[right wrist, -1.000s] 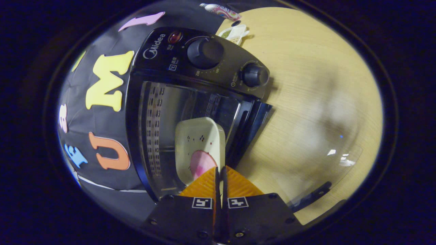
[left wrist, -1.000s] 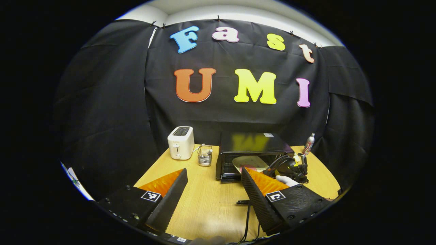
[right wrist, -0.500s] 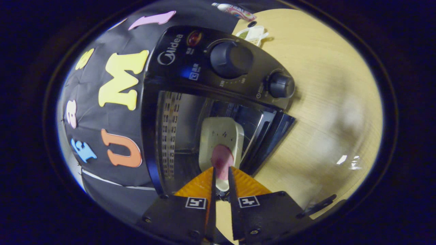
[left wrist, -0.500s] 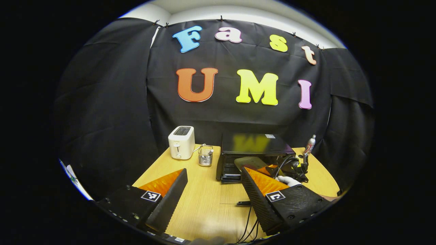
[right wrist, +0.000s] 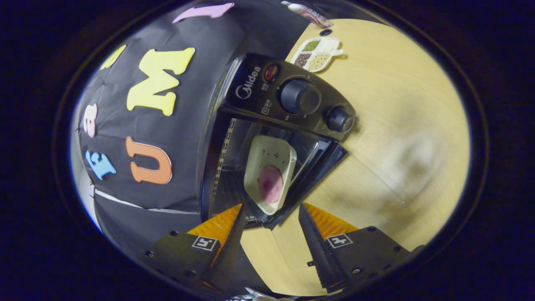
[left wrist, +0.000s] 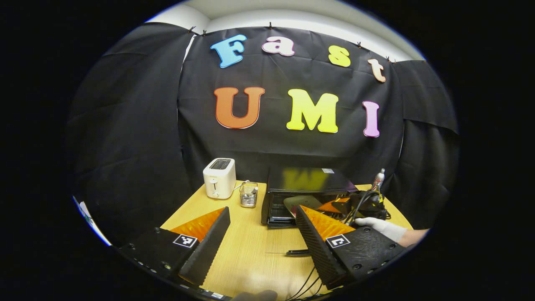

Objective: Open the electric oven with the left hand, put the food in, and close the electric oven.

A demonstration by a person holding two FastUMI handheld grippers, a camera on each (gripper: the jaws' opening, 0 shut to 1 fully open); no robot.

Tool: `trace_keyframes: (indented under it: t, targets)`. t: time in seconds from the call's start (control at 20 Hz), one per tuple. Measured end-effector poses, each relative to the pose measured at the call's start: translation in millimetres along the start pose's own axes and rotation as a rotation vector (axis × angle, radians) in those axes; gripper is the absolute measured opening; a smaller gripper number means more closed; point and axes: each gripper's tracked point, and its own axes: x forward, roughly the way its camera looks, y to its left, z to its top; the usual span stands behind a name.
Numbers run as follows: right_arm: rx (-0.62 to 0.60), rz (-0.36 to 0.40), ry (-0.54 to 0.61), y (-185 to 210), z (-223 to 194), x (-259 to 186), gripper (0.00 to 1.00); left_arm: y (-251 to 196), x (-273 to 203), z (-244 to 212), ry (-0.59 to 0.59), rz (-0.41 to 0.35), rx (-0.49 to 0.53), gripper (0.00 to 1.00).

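Beyond right hand-held gripper (right wrist: 267, 228), plate (right wrist: 269, 173) apart.

From my left gripper view, black cloth (left wrist: 125, 125) drapes the booth from nine to three o'clock. Above it at twelve, I see a pale wall and ceiling strip (left wrist: 292, 14). A light wooden table (left wrist: 250, 251) fills six o'clock.

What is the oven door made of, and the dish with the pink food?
The oven door, lying open on the table, looks like clear glass: the wood grain shows through it. The dish inside the oven looks like glazed ceramic, perhaps plastic: cream, smooth, thick rounded rim.
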Motion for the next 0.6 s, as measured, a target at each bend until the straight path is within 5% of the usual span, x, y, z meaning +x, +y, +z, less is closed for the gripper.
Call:
trace_keyframes:
  t: [0.05,0.15,0.2,0.25,0.6]
  targets:
    - [-0.021,-0.011,-0.008,-1,5,-12,0.75,0,0,-1,-0.005,0.0,-0.007,0.96]
    - [-0.092,-0.024,0.007,0,7,-36,0.85,-2,2,-1,-0.017,0.002,-0.014,0.96]
    - [-0.136,-0.034,0.022,0,6,-47,0.77,-3,3,-2,-0.017,0.002,-0.017,0.96]
    - [-0.186,-0.043,0.029,-2,8,-59,0.86,-4,3,-3,-0.02,-0.003,-0.023,0.96]
    - [-0.524,-0.096,-0.107,-9,39,-144,0.94,-22,8,-9,-0.046,-0.056,-0.002,0.96]
